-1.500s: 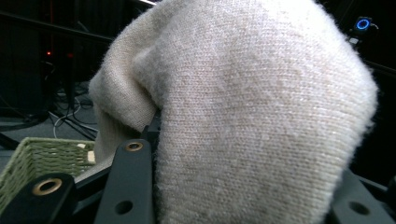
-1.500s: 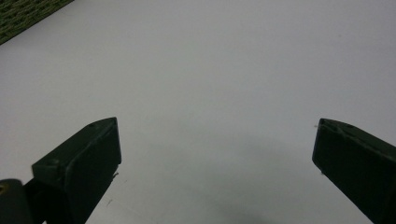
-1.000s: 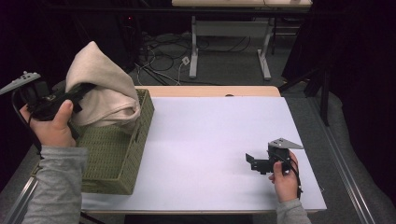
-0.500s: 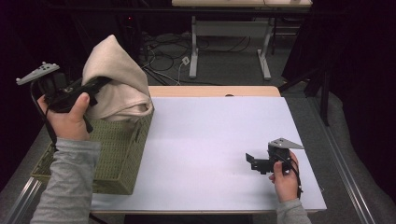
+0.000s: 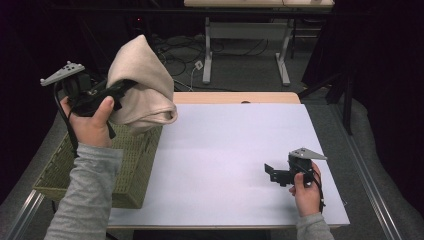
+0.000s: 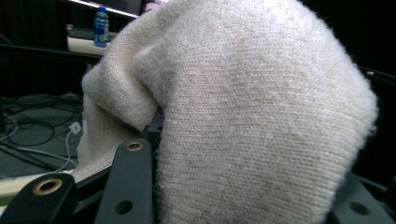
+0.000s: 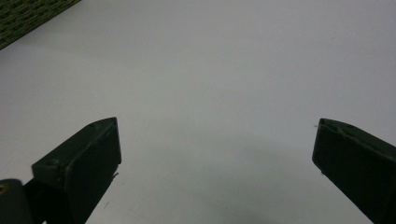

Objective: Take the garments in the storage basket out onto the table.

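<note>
the left gripper (image 5: 117,92) is holding a soft cream cloth (image 5: 142,85), with its jaws squeezed on it. since a second ago, it is lifting the cloth higher and carrying it toward the white table (image 5: 240,150). the cloth is now hanging over the basket's (image 5: 125,175) edge, clear of the inside. so the cloth is coming out, and it probably needs a spot on the table next. the right gripper (image 5: 272,172) is staying put on the table, jaws wide, holding nothing.
</note>
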A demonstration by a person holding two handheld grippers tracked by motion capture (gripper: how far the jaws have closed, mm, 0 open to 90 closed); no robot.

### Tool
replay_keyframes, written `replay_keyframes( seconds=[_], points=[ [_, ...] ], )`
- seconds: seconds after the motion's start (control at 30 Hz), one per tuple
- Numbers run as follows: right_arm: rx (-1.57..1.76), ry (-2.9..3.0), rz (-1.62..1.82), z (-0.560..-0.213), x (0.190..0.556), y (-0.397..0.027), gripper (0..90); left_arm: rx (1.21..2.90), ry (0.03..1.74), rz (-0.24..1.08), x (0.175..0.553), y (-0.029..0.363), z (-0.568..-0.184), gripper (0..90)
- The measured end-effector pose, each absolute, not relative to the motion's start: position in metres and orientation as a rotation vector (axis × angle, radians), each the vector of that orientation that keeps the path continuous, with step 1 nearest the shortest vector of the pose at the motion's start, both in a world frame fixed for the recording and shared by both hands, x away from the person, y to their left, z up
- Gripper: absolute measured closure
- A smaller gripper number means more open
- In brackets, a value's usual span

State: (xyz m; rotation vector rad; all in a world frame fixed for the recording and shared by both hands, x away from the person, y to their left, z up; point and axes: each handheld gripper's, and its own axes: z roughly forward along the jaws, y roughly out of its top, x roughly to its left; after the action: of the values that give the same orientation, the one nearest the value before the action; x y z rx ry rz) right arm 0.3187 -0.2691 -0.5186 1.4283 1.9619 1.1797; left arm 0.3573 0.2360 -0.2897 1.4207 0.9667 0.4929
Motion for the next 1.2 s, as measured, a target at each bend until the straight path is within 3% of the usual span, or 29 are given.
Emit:
replay_keyframes(
  seconds=[0.57,1.2],
  points=[
    [1.42,1.964,1.187,-0.518,0.319,-0.27,1.0,1.446,0.906,0.44,0.363,0.203,-0.29,57.2],
    [1.438,1.963,1.179,-0.518,0.319,-0.269,1.0,1.505,0.926,0.388,0.367,0.183,-0.326,57.2]
  ],
)
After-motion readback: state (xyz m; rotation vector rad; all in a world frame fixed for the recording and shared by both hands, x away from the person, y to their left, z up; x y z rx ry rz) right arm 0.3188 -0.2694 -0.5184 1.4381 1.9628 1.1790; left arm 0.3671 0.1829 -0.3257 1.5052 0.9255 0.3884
